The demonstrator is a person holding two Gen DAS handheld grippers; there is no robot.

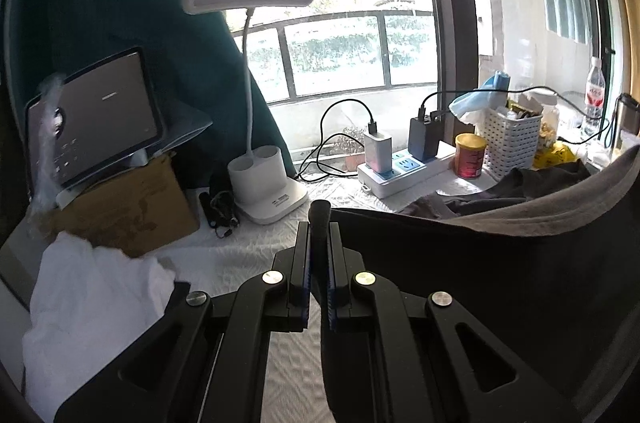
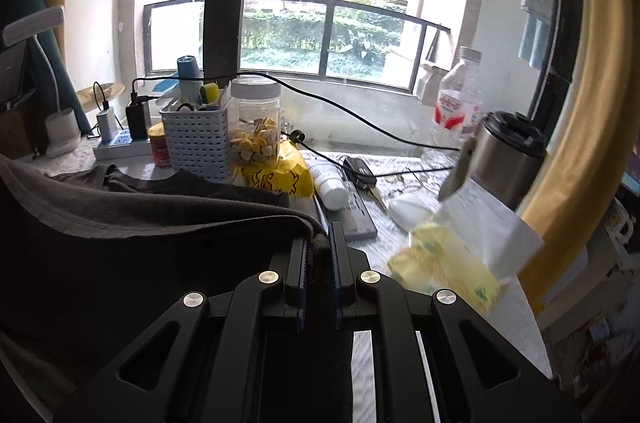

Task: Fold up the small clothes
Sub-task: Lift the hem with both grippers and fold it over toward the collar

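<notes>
Garment: a dark grey garment (image 1: 500,263) hangs stretched between the two grippers above the white-covered worktop (image 1: 248,251); its upper hem sags in a shallow curve from one grip to the other; part of it trails toward the worktop's far edge by the window
Left gripper (image 1: 319,235): jaws clamped on one corner of the garment; a dark roll of cloth pokes out past the fingertips
Right gripper (image 2: 318,255): jaws pinched on the other corner, a wad of grey fabric between the pads
Step in hand: judged to be the carry of a fold, the held edge being brought across the worktop; whether the fold is the first or a later one cannot be told
Next move calls for: lowering both corners evenly, keeping the hem taut so no crease forms; laying them in line with the cloth below before letting go; clearance from the clutter along the far edge
Left wrist view only: a white garment (image 1: 92,303) heaped at the worktop's near left; a cardboard box (image 1: 132,207) with a tablet (image 1: 96,119) on it; a white desk lamp (image 1: 264,187)
Right wrist view only: a jar of yellow pieces (image 2: 254,127); a car key (image 2: 360,171); a steel tumbler (image 2: 508,159); a blurred yellow packet (image 2: 444,267) near the right edge
Both views: the white lattice basket (image 1: 508,139) and the power strip (image 1: 404,169) at the far edge
</notes>
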